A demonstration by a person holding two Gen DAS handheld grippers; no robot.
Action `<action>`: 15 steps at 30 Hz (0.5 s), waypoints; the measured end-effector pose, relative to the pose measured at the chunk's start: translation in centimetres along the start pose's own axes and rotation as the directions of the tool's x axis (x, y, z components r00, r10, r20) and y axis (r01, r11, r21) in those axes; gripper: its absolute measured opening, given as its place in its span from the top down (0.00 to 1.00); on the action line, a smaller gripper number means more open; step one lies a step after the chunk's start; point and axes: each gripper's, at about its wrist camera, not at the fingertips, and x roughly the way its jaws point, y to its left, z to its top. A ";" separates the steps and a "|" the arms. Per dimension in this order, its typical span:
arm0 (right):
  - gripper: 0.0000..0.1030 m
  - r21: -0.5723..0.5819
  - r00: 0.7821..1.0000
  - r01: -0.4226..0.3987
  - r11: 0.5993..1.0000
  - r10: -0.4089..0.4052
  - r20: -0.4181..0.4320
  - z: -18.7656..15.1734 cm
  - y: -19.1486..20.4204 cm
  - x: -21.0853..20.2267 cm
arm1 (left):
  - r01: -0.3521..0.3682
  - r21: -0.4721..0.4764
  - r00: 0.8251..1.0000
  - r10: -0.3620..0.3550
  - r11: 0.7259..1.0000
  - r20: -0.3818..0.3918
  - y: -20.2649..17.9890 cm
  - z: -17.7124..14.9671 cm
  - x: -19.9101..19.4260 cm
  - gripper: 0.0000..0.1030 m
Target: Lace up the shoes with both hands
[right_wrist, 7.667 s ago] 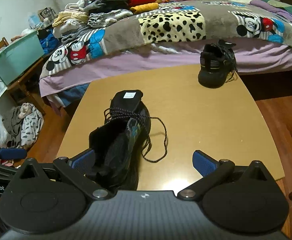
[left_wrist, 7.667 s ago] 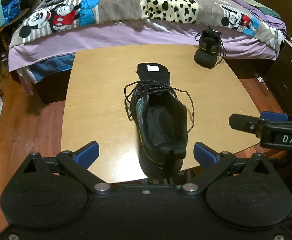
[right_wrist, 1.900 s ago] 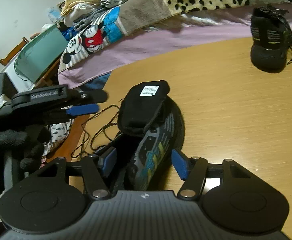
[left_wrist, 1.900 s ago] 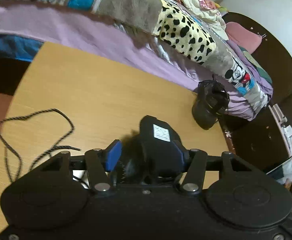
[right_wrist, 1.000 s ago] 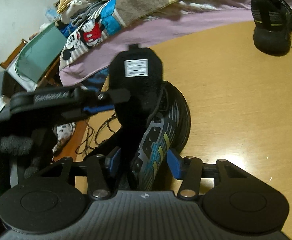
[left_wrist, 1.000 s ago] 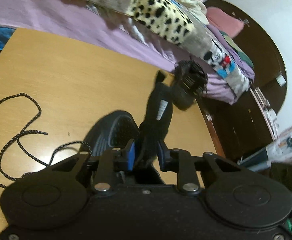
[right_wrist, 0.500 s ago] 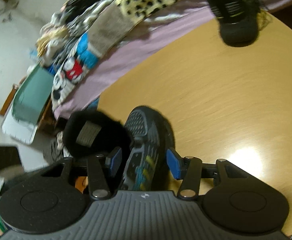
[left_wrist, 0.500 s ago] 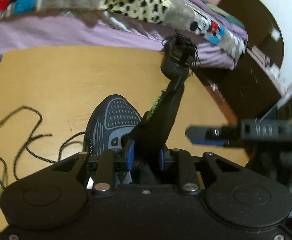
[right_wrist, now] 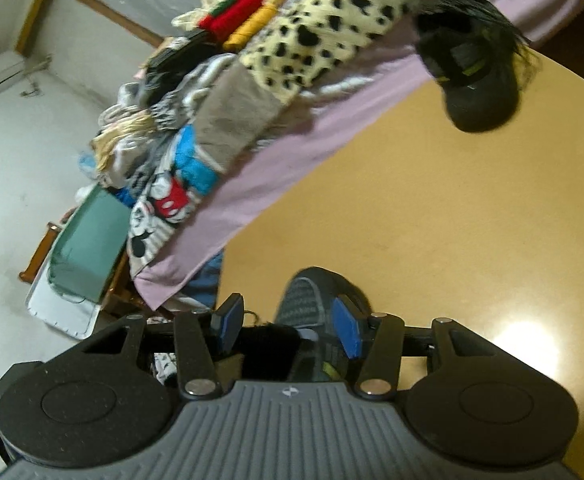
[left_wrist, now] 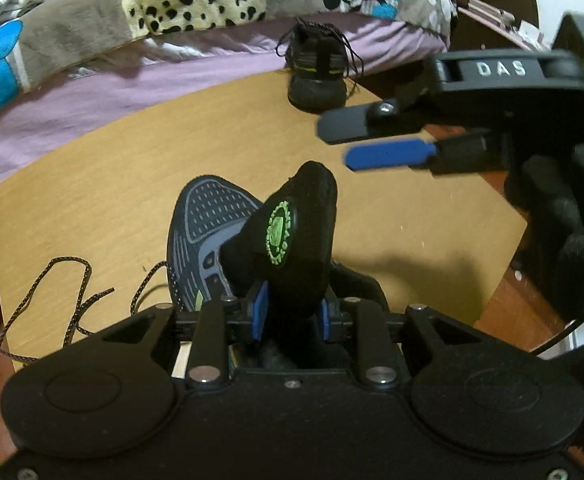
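L gripper (left_wrist: 289, 312) still pinches the tongue (left_wrist: 292, 236) of the near shoe (left_wrist: 203, 232), now pulled upright w/ green logo facing the cam; 0.5 s ago it leaned toward the far shoe (left_wrist: 318, 72). R gripper (right_wrist: 287, 326) has let go: fingers spread, shoe toe just ahead between them, nothing clamped; in L view it hangs above and right of tongue, apart. Lace (left_wrist: 71, 300) lies loose on table (left_wrist: 111, 152), left of shoe, as before. Black-gloved hand (left_wrist: 564, 216) at right edge
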 end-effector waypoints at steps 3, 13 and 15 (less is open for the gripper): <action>0.73 -0.049 1.000 -0.013 0.999 0.013 -0.018 -0.2 0.9 0.4 | -0.007 0.030 1.000 0.007 1.000 -0.006 -0.3 -0.3 -0.2 0.72; 0.81 -0.092 0.995 -0.045 0.995 0.037 -0.090 -1.3 1.8 1.1 | -0.042 0.076 0.999 0.040 0.996 0.031 -1.0 -0.7 -2.1 0.53; 0.81 -0.086 0.993 -0.052 0.995 0.042 -0.106 -1.6 1.8 1.2 | -0.066 0.090 0.997 0.062 0.994 0.049 -1.2 -0.8 -2.6 0.52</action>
